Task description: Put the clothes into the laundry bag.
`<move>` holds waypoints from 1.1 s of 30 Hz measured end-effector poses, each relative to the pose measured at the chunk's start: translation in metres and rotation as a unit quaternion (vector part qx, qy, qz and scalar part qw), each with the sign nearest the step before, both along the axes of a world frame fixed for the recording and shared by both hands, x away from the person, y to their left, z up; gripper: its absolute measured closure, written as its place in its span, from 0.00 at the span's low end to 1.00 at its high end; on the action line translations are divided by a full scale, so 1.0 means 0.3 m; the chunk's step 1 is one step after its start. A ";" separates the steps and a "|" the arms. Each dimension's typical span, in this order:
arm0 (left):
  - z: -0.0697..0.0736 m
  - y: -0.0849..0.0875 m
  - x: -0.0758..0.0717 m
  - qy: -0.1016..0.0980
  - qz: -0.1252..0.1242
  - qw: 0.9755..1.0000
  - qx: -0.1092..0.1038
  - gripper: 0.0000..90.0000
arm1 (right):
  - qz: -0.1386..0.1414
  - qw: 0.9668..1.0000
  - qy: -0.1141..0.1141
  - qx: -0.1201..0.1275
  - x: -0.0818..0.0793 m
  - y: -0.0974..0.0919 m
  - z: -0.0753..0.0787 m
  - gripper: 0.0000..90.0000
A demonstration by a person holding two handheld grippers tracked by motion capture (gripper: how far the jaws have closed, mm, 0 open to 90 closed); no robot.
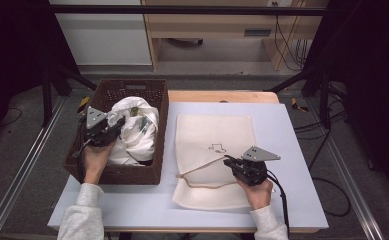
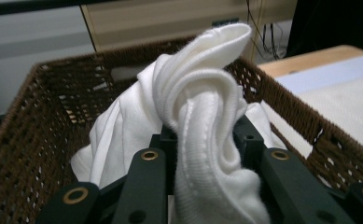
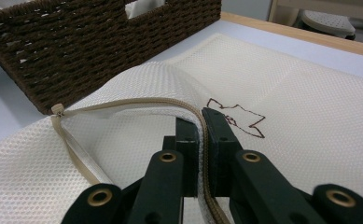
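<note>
A cream mesh laundry bag (image 1: pixel 214 150) lies flat on the table, its zipper mouth (image 3: pixel 123 103) open along the near side. My right gripper (image 1: pixel 230 163) is shut on the bag's upper zipper edge (image 3: pixel 200 140) and holds that flap raised. A dark wicker basket (image 1: pixel 149 92) stands at the left with white clothing (image 1: pixel 134 132) piled in it. Over the basket, my left gripper (image 1: pixel 116 125) is shut on a bunched fold of the white garment (image 2: pixel 207 121), which rises between the jaws.
The table (image 1: pixel 292 165) has a pale blue cover and a wooden far edge (image 1: pixel 222 95). The basket wall (image 3: pixel 90 42) stands close to the bag's left side. Metal frame rails (image 1: pixel 22 170) run along both sides on the floor.
</note>
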State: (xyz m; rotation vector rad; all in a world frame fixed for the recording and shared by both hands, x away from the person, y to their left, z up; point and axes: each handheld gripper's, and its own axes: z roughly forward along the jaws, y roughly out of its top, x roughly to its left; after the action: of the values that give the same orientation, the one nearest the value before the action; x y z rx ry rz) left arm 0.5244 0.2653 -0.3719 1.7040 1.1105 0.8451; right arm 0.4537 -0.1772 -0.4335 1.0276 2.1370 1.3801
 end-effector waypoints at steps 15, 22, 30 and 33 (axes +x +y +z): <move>0.197 0.034 -0.103 -0.152 0.028 0.987 -0.054 0.80 | -0.002 1.000 -0.001 0.002 -0.001 -0.001 0.002 0.95; 0.310 0.034 -0.159 -0.201 0.024 0.976 -0.075 0.81 | -0.001 1.000 -0.001 0.001 -0.001 -0.001 0.001 0.95; 0.388 0.014 -0.194 -0.234 0.023 0.967 -0.094 0.81 | -0.001 1.000 0.001 0.003 -0.001 0.000 0.001 0.95; 0.416 0.006 -0.205 -0.245 0.020 0.964 -0.100 0.81 | -0.001 1.000 -0.001 0.003 -0.001 -0.001 0.001 0.95</move>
State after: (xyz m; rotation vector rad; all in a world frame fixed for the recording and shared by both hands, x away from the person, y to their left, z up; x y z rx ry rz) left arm 0.4628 0.2670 -0.2472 1.2178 0.8570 1.0691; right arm 0.4535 -0.1775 -0.4331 1.0315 2.1310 1.3869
